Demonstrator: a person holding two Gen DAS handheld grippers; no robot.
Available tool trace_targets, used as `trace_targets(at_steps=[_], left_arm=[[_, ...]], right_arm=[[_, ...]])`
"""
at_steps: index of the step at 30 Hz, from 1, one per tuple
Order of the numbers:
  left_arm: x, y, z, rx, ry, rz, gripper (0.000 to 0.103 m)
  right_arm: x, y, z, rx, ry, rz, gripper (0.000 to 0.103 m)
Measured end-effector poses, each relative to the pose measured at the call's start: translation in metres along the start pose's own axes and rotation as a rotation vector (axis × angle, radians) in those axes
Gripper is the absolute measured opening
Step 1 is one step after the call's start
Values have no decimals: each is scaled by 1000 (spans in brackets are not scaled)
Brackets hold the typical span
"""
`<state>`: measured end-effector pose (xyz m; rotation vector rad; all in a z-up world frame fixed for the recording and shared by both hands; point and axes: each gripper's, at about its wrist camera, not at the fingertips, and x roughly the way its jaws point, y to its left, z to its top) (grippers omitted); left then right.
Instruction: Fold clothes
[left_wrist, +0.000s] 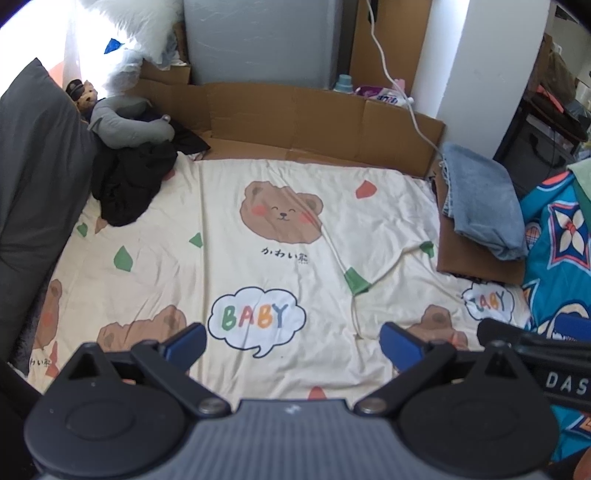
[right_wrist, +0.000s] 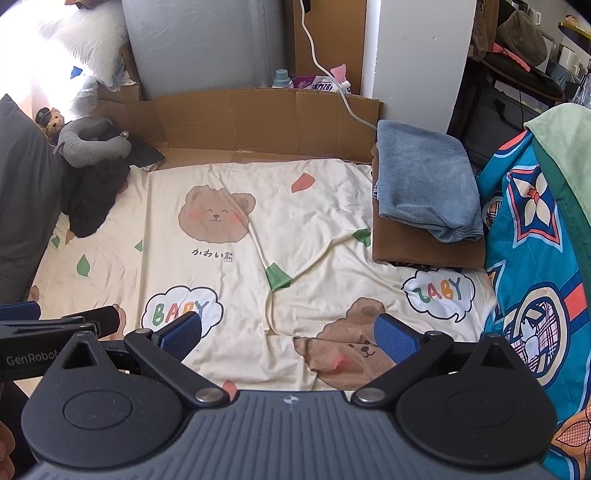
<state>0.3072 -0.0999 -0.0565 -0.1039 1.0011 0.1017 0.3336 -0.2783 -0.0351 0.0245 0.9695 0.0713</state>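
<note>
A crumpled black garment (left_wrist: 129, 181) (right_wrist: 94, 199) lies at the far left of the bed, beside a grey neck pillow (left_wrist: 125, 122) (right_wrist: 92, 142). At the right sits a folded blue cloth (left_wrist: 480, 199) (right_wrist: 424, 184) on top of a folded brown one (right_wrist: 424, 247) (left_wrist: 476, 262). My left gripper (left_wrist: 293, 345) hovers open over the cream bear-print sheet (left_wrist: 258, 206) (right_wrist: 317, 206), holding nothing. My right gripper (right_wrist: 288, 336) is open too, just right of the left one, whose black body (right_wrist: 55, 332) shows at the left edge of its view.
Flat cardboard (left_wrist: 295, 118) (right_wrist: 258, 118) lines the head of the bed. A dark grey pillow (left_wrist: 33, 177) bounds the left side, a teal patterned blanket (right_wrist: 535, 258) (left_wrist: 557, 236) the right. A white cable (left_wrist: 391, 74) hangs by the white pillar (right_wrist: 413, 55). A small teddy (left_wrist: 83, 94) sits far left.
</note>
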Motion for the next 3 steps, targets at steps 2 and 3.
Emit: trace_targets(at_steps=[2, 3], left_arm=[[0, 0, 0, -1, 2, -1, 101], [0, 1, 0, -1, 3, -2, 101]], right_arm=[[-1, 4, -1, 3, 0, -3, 103], [-1, 5, -1, 4, 1, -4, 103]])
